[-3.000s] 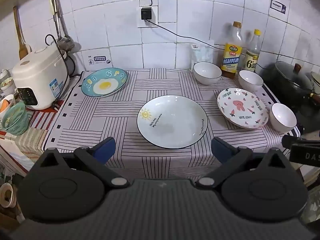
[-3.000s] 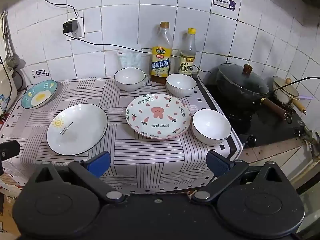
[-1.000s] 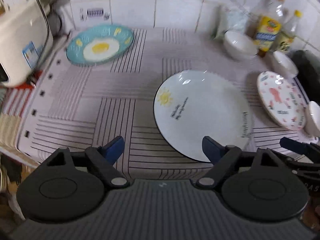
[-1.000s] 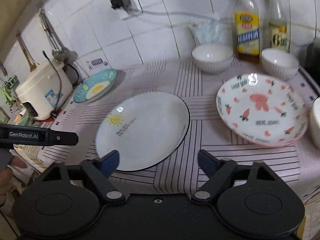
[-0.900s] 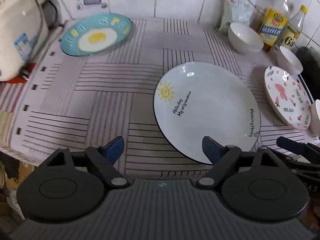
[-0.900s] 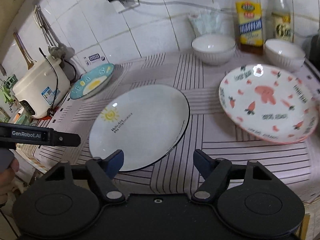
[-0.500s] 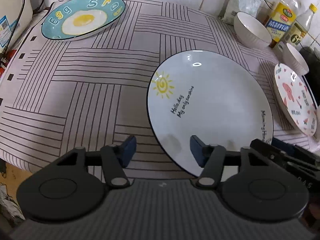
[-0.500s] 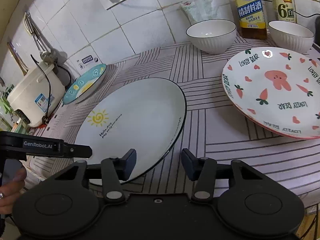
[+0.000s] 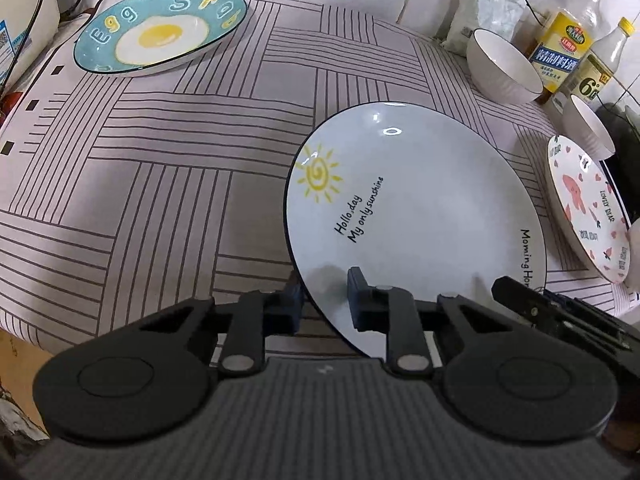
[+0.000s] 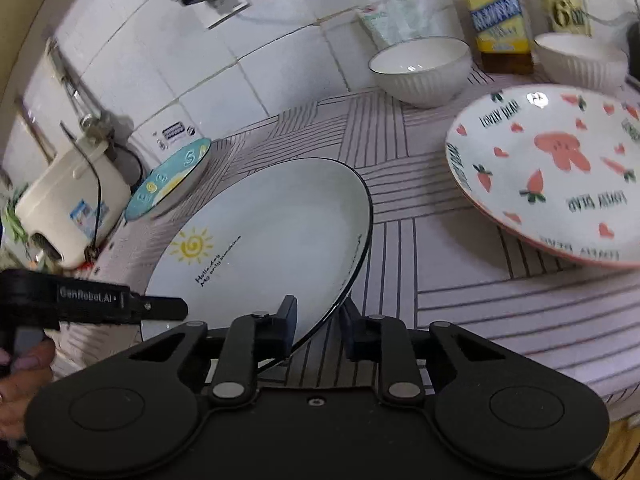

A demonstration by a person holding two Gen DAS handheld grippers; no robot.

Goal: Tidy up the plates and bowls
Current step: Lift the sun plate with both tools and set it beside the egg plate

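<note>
Both grippers have come down to the near edge of the sun plate (image 9: 416, 208) since three seconds ago, when they hung open above the striped cloth (image 9: 160, 160), and their jaws have just been closing with the plate's rim between them.

Around the plate, the egg plate (image 9: 160, 28) lies at the upper left of the left wrist view, well apart. A white bowl (image 9: 502, 68) stands at the upper right beside two bottles (image 9: 562, 52), with a second bowl (image 9: 590, 126) just below them. The carrot plate (image 9: 588, 212) lies at the right edge, near the sun plate but apart from it. A rice cooker (image 10: 68, 200) stands at the left of the right wrist view, beside the egg plate. Nothing stands between either gripper and the rim.

The left gripper (image 9: 322, 300) clamps the plate's lower-left rim, one finger on the plate's face and the other under the edge. The right gripper (image 10: 318, 322) grips the lower-right rim the same way, at the bottom centre of its view. The plate's near edge looks slightly raised off the cloth, though I cannot tell for sure.
</note>
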